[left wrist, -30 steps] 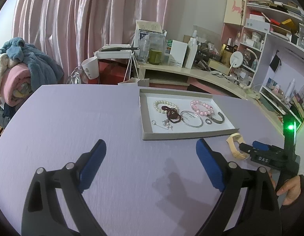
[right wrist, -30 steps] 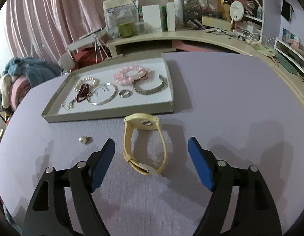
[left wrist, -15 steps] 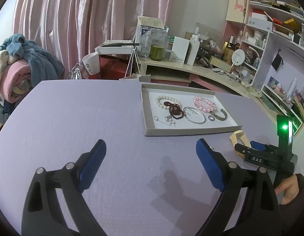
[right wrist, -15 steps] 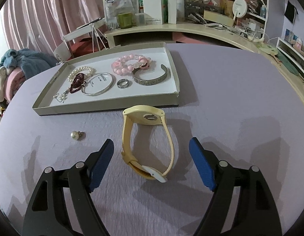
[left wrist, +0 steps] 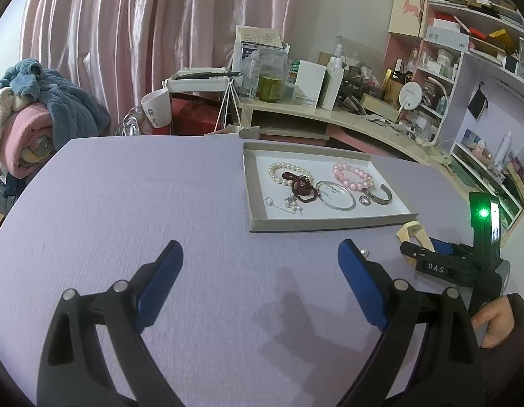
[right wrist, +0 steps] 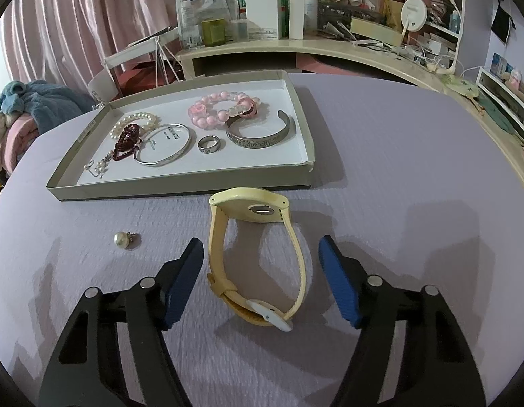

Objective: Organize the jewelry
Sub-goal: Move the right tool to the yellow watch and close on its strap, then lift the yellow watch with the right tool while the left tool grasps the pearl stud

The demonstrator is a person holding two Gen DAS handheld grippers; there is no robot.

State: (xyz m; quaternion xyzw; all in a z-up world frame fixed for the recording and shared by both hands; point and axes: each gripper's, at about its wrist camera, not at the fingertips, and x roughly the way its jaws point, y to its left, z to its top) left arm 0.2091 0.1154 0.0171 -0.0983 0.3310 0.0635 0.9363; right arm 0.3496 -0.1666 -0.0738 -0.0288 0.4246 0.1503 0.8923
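Observation:
A shallow grey tray (right wrist: 180,186) on the purple table holds pearl, dark red and pink bead bracelets, a silver bangle, a ring and a cuff. A yellow watch (right wrist: 258,251) stands on its side just in front of the tray. My right gripper (right wrist: 260,254) is open, its blue fingers either side of the watch strap, not touching it. A loose pearl earring (right wrist: 121,239) lies to its left. My left gripper (left wrist: 260,261) is open and empty over bare table, left of the tray (left wrist: 258,217). The watch (left wrist: 411,234) and right gripper (left wrist: 431,261) show at the left view's right edge.
A cluttered curved desk (right wrist: 296,47) with boxes, bottles and a round mirror stands behind the table. Shelves (left wrist: 482,51) fill the right wall. A pile of blankets (left wrist: 31,115) sits at the far left, pink curtains behind.
My right gripper has moved forward, so the watch now lies further between its fingers. The left gripper has shifted slightly; the tray looks a little nearer.

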